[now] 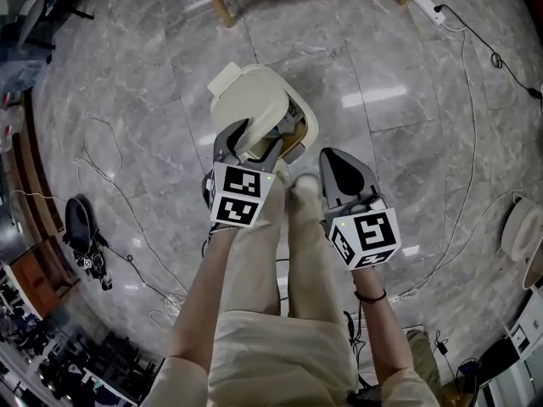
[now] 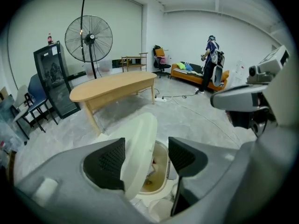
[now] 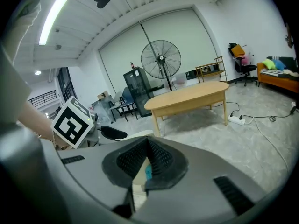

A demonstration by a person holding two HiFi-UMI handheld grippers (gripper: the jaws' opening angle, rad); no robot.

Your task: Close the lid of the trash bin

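Note:
A cream trash bin (image 1: 301, 113) stands on the grey floor just ahead of my feet. Its lid (image 1: 248, 100) is raised and tilts to the left, so the bin's inside (image 2: 160, 169) shows some rubbish. My left gripper (image 1: 254, 140) is open, and the lid's (image 2: 140, 148) near edge stands between its jaws, lying against the left pad (image 2: 106, 164) and apart from the right one. My right gripper (image 1: 333, 162) hangs shut and empty to the right of the bin, above my right shoe. In the right gripper view its pads (image 3: 156, 155) meet.
A wooden table (image 2: 114, 85) stands beyond the bin, with a standing fan (image 2: 88, 34) and a dark cabinet (image 2: 53, 78) behind it. A power strip (image 1: 427, 5) and cables (image 1: 475, 100) lie on the floor. A person (image 2: 211, 62) stands far off by an orange sofa (image 2: 196, 73).

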